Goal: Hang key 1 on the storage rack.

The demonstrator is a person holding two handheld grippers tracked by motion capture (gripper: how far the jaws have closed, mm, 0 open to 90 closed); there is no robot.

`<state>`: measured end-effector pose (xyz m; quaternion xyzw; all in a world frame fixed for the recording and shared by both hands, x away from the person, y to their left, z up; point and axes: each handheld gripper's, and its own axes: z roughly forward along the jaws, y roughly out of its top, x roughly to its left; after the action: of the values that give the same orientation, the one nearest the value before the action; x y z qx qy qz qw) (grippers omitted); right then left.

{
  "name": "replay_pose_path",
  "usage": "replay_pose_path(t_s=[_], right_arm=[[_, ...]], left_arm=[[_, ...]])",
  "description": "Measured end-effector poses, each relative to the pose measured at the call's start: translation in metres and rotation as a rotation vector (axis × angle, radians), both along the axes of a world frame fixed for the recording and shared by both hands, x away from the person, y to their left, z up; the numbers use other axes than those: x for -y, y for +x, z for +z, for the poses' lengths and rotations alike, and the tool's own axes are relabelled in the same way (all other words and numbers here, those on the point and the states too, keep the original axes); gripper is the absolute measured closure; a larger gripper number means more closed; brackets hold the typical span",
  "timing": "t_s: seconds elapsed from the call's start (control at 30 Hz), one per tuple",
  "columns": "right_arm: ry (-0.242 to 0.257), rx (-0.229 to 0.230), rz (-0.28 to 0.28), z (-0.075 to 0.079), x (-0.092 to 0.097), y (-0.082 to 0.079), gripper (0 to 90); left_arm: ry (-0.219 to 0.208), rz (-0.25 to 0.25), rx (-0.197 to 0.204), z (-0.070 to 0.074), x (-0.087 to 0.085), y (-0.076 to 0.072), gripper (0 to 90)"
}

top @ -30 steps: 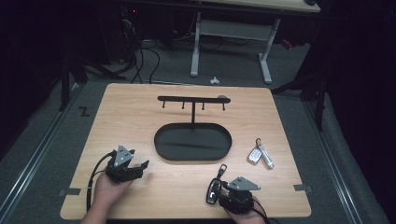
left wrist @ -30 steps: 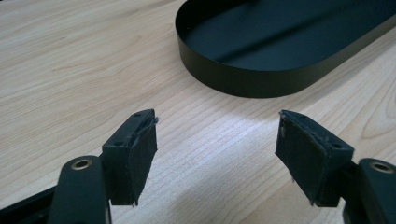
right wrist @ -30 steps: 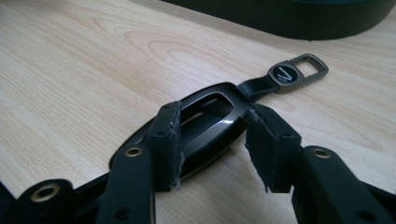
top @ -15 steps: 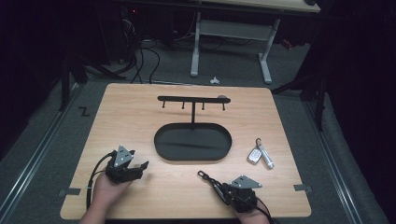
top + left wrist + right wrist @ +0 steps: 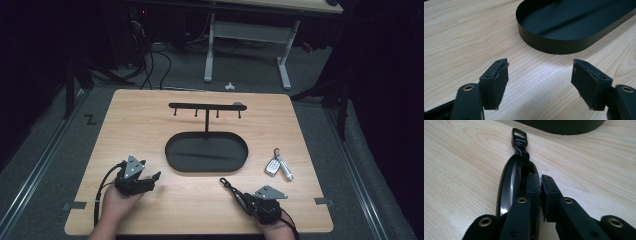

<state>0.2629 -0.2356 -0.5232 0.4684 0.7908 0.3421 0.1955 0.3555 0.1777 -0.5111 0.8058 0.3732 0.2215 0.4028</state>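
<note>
Just in front of the oval black tray (image 5: pixel 169 159), toward its right end, the right gripper (image 5: pixel 239 196) was clenched on a black key fob (image 5: pixel 227 186). In the right gripper view its jaws stood almost pad to pad. The glossy fob (image 5: pixel 510 180) stood on edge along the outer side of one jaw, so the grip looked off-centre, on a thin edge, not across the body. The fob's strap loop pointed toward the tray wall, near it but not touching.

In front of the tray's left end, the left gripper (image 5: pixel 152 177) was released. Its jaws (image 5: pixel 540 72) stood wide apart over bare wood with nothing between them, facing the tray's wall (image 5: pixel 554 46).

The tray itself looked empty. Behind it, rising from its far edge on a post, the hook bar (image 5: pixel 205 106) carried nothing on its hooks. To the right of the tray, well apart from the black fob, a silver key fob with a key (image 5: pixel 278 165) lay flat on the wooden table (image 5: pixel 140 120), untouched.

As a judgement, the work had barely begun: one fob was picked up. Left to do, most likely, were carrying it to a hook or into the tray and then dealing with the silver set.
</note>
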Motion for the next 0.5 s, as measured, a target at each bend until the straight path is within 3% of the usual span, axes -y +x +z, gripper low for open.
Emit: replay_pose_path(t_s=[0.27, 0.5], right_arm=[[-0.026, 0.011, -0.026, 0.002, 0.012, 0.002, 81.5], [-0.039, 0.023, -0.006, 0.002, 0.021, 0.007, 80.7]], left_arm=[[-0.003, -0.013, 0.000, -0.001, -0.002, 0.002, 30.2], [0.005, -0.017, -0.005, -0.001, -0.001, 0.001, 30.2]])
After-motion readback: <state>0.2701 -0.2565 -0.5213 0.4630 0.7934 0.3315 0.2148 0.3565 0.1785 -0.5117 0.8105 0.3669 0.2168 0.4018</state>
